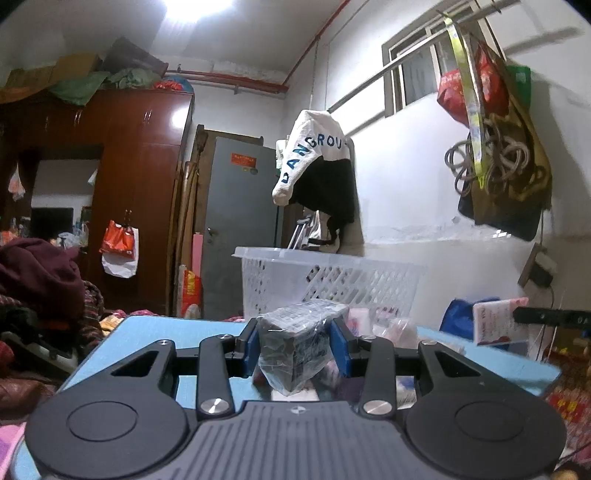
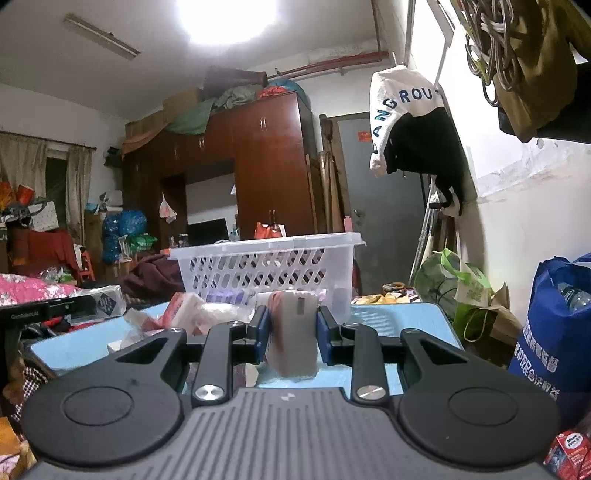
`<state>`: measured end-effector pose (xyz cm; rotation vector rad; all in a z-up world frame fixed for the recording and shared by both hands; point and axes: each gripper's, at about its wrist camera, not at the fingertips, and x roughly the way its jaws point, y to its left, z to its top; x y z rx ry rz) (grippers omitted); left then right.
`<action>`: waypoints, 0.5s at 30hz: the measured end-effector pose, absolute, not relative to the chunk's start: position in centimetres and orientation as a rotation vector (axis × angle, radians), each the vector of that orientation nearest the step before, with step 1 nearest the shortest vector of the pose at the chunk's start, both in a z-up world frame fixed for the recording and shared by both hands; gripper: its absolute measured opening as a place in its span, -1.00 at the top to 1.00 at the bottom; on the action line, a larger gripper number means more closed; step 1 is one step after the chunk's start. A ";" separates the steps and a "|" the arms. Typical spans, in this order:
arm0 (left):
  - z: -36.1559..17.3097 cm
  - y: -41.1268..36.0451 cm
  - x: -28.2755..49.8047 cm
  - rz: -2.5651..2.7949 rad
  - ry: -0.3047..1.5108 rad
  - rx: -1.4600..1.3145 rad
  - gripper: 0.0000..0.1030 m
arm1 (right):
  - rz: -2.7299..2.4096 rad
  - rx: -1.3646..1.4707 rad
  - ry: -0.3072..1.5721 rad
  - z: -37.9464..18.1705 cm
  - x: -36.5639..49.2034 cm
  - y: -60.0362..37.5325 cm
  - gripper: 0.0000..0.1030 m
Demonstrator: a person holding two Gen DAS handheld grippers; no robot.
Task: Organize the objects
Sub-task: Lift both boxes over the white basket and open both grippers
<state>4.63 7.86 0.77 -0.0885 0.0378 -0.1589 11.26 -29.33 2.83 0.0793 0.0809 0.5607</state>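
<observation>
Level at lower centre: left gripper clamped on wrapped packet, long axis pointing away toward basket; right gripper clamped on upright grey pack.

A ceiling lamp overhead burns out to pure white glare in both my views and gleams off the wardrobe door. Hanging bags cast shadows on the white wall. Fisheye edges bend and darken; near packets blur.

Blue table w/ white basket, packets.
</observation>
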 end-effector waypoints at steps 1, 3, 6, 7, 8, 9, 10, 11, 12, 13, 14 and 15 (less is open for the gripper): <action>1.4 7.7 4.9 -0.171 0.028 -0.095 0.15 | 0.562 0.076 0.071 3.3 11.4 -29.1 0.41; 3.4 7.3 6.0 -0.192 -0.001 -0.093 0.15 | 0.562 0.057 0.033 5.0 12.0 -28.2 0.42; 7.2 6.6 9.3 -0.220 -0.012 -0.110 0.15 | 0.552 0.010 -0.030 8.5 14.3 -25.7 0.42; 8.5 6.3 10.8 -0.215 -0.004 -0.108 0.15 | 0.543 -0.002 -0.043 9.4 15.3 -24.8 0.41; 9.8 5.9 12.9 -0.207 0.015 -0.101 0.15 | 0.538 -0.011 -0.046 10.6 17.0 -23.7 0.41; 10.8 5.5 14.9 -0.198 0.044 -0.098 0.15 | 0.543 -0.024 -0.042 11.2 18.4 -22.9 0.41; 11.2 5.3 16.6 -0.190 0.070 -0.105 0.15 | 0.543 -0.034 -0.023 11.7 19.9 -22.1 0.41; 11.6 5.0 18.5 -0.181 0.106 -0.105 0.15 | 0.537 -0.045 0.000 12.0 21.5 -21.3 0.41; 11.7 4.8 20.3 -0.167 0.145 -0.105 0.15 | 0.526 -0.059 0.028 12.2 23.1 -20.2 0.41; 11.6 4.7 21.5 -0.154 0.168 -0.109 0.15 | 0.517 -0.067 0.048 12.2 23.9 -19.8 0.41; 11.4 4.6 22.4 -0.146 0.183 -0.110 0.15 | 0.513 -0.077 0.057 12.0 24.7 -19.2 0.41; 11.2 4.4 23.0 -0.145 0.191 -0.109 0.14 | 0.517 -0.084 0.069 11.8 25.2 -18.8 0.41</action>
